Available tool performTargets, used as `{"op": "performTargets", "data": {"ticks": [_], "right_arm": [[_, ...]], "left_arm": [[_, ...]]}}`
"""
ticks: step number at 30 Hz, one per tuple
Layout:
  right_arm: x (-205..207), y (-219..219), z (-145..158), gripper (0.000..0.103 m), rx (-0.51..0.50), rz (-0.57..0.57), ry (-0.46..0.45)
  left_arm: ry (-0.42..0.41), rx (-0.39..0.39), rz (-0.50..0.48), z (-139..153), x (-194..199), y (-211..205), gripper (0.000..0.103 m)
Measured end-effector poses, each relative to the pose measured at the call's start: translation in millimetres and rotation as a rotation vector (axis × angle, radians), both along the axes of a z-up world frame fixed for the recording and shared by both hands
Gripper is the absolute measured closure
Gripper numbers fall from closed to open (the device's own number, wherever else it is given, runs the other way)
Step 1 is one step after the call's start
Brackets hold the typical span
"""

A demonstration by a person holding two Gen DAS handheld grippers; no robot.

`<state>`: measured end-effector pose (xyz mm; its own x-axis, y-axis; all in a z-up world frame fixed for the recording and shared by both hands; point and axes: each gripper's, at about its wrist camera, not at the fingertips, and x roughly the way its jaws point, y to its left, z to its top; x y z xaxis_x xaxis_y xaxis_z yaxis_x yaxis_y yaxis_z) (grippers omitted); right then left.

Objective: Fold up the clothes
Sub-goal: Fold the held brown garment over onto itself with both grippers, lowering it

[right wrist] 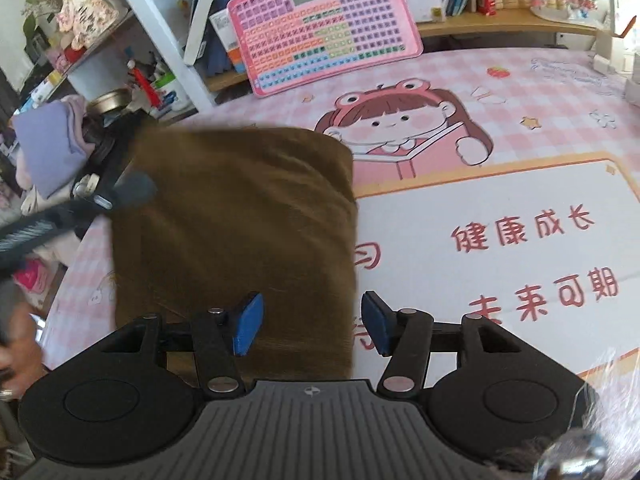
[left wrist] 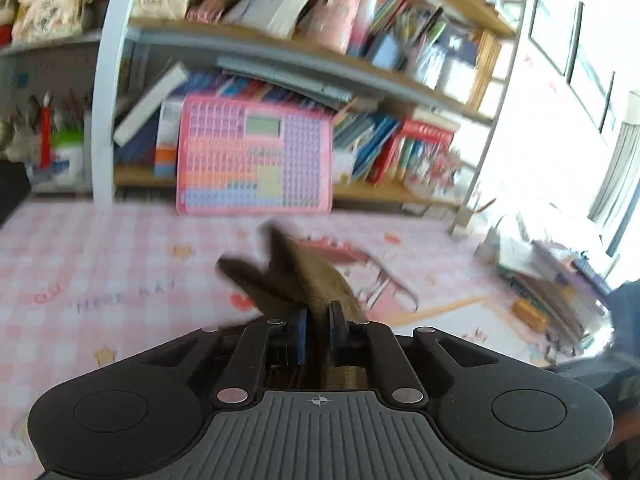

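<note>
A brown garment (right wrist: pixel 240 208) lies folded into a rough rectangle on the pink checked tablecloth (right wrist: pixel 520 92), at the left of the right wrist view. My right gripper (right wrist: pixel 312 306) hovers over its near right edge, open, the blue pads (right wrist: pixel 248 322) apart with cloth showing under the gap. In the left wrist view my left gripper (left wrist: pixel 318 314) is shut on a fold of the brown garment (left wrist: pixel 304 276), which sticks up and forward from the pads, blurred. The left gripper (right wrist: pixel 132 192) also shows as a dark blur at the garment's far left edge.
A pink learning board (right wrist: pixel 324 24) leans against the bookshelf (left wrist: pixel 280 52) at the back of the table. A pile of purple clothes (right wrist: pixel 52 148) and cups sit beyond the left edge. A hand (right wrist: pixel 16 352) shows low left. Boxes (left wrist: pixel 532 312) crowd the table's right end.
</note>
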<state>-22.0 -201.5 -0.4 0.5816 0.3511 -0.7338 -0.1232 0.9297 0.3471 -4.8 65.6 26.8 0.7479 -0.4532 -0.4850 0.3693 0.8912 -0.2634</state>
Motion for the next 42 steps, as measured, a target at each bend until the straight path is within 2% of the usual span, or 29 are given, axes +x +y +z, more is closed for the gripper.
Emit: {"op": "performTargets", "data": {"ticks": [1,3,6,8,10,12,13,15,17,19,22,26,30,33,37,38,40,41,42], "right_arm": [[0,0,-1,0.05,0.002,-0.009,0.002],[1,2,-3,0.05,0.001,-0.017,0.013],[5,9,-12,0.047,-0.01,-0.007,0.04],[7,13,-18,0.047,-0.018,-0.002,0.06],[7,14,-19,0.047,-0.012,-0.004,0.064],[7,15,-18,0.047,-0.01,-0.001,0.061],[7,16,-18,0.047,-0.01,0.001,0.059],[7,18,-18,0.047,-0.011,0.004,0.058],[8,19,-18,0.047,-0.01,0.005,0.06],[9,20,-18,0.047,-0.008,0.003,0.061],[11,22,-18,0.047,-0.011,0.004,0.057],[13,16,-19,0.045,0.023,-0.015,0.068],[19,7,-26,0.041,0.089,-0.052,0.104],[22,4,-33,0.041,0.136,-0.063,0.135],[25,3,-42,0.042,0.195,-0.07,0.171],[26,3,-45,0.043,0.205,-0.075,0.178],[26,4,-45,0.058,0.203,-0.07,0.171],[26,6,-44,0.06,0.192,-0.065,0.163],[24,10,-40,0.068,0.161,-0.049,0.142]], "left_arm": [[0.058,-0.018,0.026,-9,10,8,0.094],[0.238,-0.047,0.084,-43,34,25,0.09],[0.378,-0.119,0.115,-85,48,42,0.085],[0.371,-0.153,0.127,-81,46,44,0.083],[0.326,-0.162,0.132,-69,44,43,0.075],[0.257,-0.173,0.148,-56,41,45,0.053],[0.228,-0.175,0.156,-52,39,45,0.048],[0.232,-0.115,0.145,-54,43,37,0.046],[0.285,0.016,0.131,-70,52,25,0.044],[0.327,0.059,0.137,-84,54,24,0.043],[0.313,-0.017,0.165,-74,42,39,0.045],[0.32,-0.067,0.136,-63,21,52,0.028],[0.418,-0.16,0.153,-84,12,63,0.025],[0.451,-0.209,0.164,-93,11,62,0.025],[0.445,-0.183,0.128,-93,15,51,0.029],[0.453,-0.193,0.125,-94,17,49,0.041],[0.445,-0.177,0.118,-92,16,44,0.052],[0.429,-0.158,0.111,-88,14,41,0.063],[0.4,-0.131,0.1,-82,10,37,0.07]]}}
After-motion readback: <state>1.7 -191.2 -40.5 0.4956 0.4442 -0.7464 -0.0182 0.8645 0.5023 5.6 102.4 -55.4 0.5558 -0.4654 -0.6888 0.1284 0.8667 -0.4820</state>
